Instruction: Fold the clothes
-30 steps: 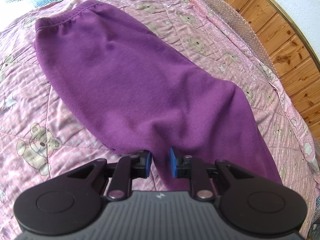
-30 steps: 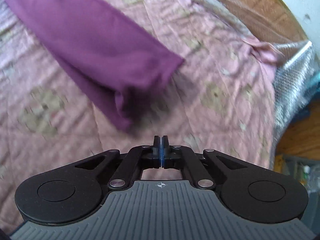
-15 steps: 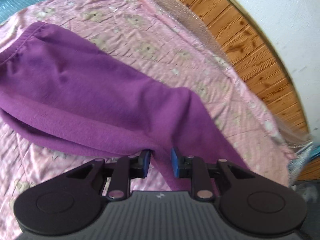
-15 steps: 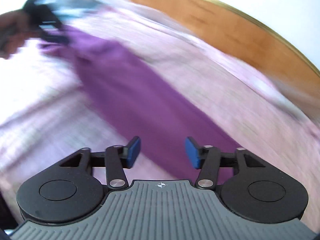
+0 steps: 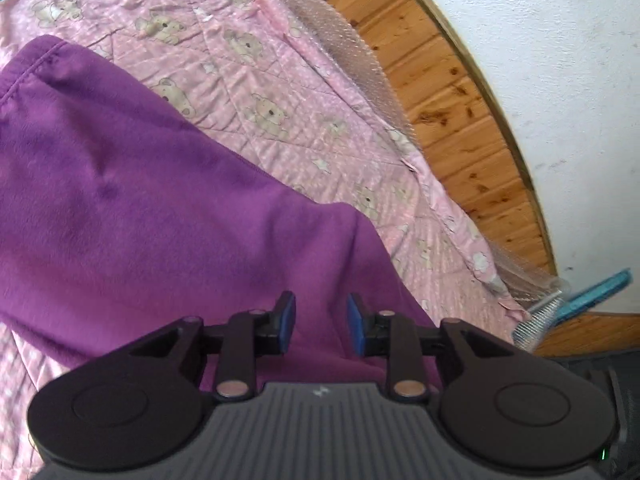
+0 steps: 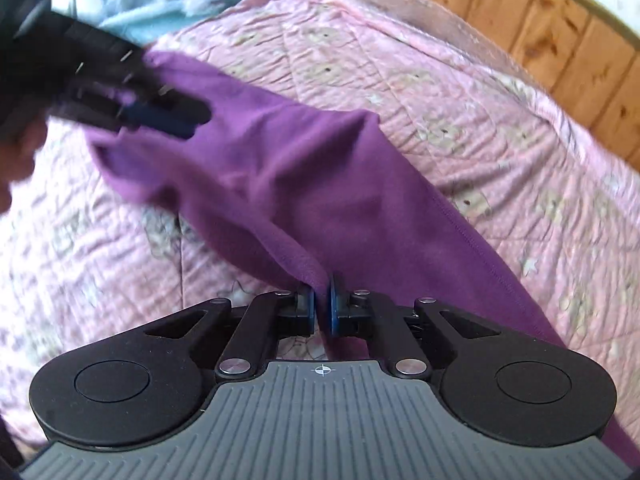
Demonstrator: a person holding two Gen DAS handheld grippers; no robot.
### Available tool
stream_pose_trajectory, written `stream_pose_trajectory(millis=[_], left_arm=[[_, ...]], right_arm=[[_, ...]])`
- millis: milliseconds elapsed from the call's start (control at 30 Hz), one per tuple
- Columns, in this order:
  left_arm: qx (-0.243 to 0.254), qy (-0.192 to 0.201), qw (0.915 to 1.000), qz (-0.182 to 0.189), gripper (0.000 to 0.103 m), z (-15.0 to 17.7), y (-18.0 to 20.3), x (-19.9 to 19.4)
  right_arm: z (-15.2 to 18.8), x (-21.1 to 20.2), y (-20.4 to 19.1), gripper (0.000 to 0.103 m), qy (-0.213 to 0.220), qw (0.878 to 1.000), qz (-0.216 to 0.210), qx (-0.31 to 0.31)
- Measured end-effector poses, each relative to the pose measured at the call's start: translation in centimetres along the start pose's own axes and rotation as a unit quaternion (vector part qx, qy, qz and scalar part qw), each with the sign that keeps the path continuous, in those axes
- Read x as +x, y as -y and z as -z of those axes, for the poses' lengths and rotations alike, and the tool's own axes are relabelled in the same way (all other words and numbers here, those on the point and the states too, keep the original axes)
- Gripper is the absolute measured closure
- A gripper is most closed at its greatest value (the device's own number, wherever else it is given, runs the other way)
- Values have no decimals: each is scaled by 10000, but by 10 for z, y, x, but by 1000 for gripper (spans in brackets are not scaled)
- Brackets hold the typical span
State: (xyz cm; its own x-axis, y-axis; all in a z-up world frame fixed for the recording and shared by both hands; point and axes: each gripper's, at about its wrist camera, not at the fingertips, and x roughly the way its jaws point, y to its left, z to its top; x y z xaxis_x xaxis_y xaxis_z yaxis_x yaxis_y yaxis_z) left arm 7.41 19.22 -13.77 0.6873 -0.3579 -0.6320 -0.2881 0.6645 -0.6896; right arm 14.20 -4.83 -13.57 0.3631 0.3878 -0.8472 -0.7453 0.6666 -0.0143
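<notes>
Purple fleece trousers (image 5: pixel 160 200) lie along a pink teddy-bear quilt (image 5: pixel 280 80). My left gripper (image 5: pixel 322 322) has a thick fold of the purple cloth between its blue pads and holds that end raised. The right wrist view shows the same trousers (image 6: pixel 300 180) stretching from my left gripper (image 6: pixel 160 116), blurred at upper left, down to my right gripper (image 6: pixel 320 308). The right gripper is shut, with the cloth's near edge pinched between its pads. The part of the garment under each gripper body is hidden.
Wooden panelling (image 5: pixel 460 100) and a white wall run along the far side of the quilt (image 6: pixel 480 120), with bubble wrap (image 5: pixel 340 40) tucked between. A blue-handled brush (image 5: pixel 592 292) sits past the quilt's corner. Light blue fabric (image 6: pixel 160 4) lies beyond the trousers. A hand (image 6: pixel 20 152) holds the left gripper.
The right gripper, shut and empty a second ago, swung round, opened, and is now shut on the trousers' edge. The left gripper has lifted its end and turned toward the wall.
</notes>
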Motion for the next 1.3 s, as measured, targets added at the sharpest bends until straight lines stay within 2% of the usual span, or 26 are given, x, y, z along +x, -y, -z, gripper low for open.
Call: stream_pose_trajectory(millis=[100,233,300,367,433,500,567,600,700,867,900,967,1067,1133,1167,1300], left_arm=[[251,-90,9996,13,76,14,1,-10],[484,-233,9985,118,76,41,2,-25],[716,-466,9961,232,76,55,2,-28],[974,-748,9922,195,76,62,2,-18],[1214,-906,9885,-14,76,65,3,-7],[1284,-831,9879,-238,76,60,2,3],[1015,-707,9921,-230,75,50,-2,7],[761,-698,9944,-213,70,44,-7,8],[-39,-698,9972,-252,70,38,-27,3],[-1054,-279,9934,-360,64,52,-52,-23],[-1194,-208,9921,-333,59,56,-56,-27],[-1486,-100,9885,-258,58,64,-65,-29],[-1529,-82,9877,-329,58,59,-73,-37],[-1558,-69,9870,-377,69,56,-78,-43],[-1573,-63,9867,-401,99,55,-81,-45],[-1630,-39,9854,-496,101,49,-91,-57]], right_arm=[[-3,2,15,89,-267,9975,-583,302],[1,1,26,80,-290,9938,-871,620],[2,-2,30,77,-260,9915,-988,802],[1,-7,35,77,-141,9888,-1100,995],[-3,-8,40,77,-44,9894,-956,1095],[-6,-3,38,75,-76,9927,-659,1003],[-7,3,36,75,-119,9944,-462,940],[-5,6,34,75,-119,9948,-424,921],[0,12,30,74,-84,9948,-207,989],[5,16,35,63,26,9904,-13,1385],[4,18,35,63,37,9894,-25,1452],[2,19,36,63,75,9882,-30,1530],[-2,20,35,63,171,9879,-25,1542],[-5,20,35,63,234,9874,-69,1560],[-6,19,35,64,245,9873,-97,1569],[-3,10,33,65,264,9880,-467,1450]])
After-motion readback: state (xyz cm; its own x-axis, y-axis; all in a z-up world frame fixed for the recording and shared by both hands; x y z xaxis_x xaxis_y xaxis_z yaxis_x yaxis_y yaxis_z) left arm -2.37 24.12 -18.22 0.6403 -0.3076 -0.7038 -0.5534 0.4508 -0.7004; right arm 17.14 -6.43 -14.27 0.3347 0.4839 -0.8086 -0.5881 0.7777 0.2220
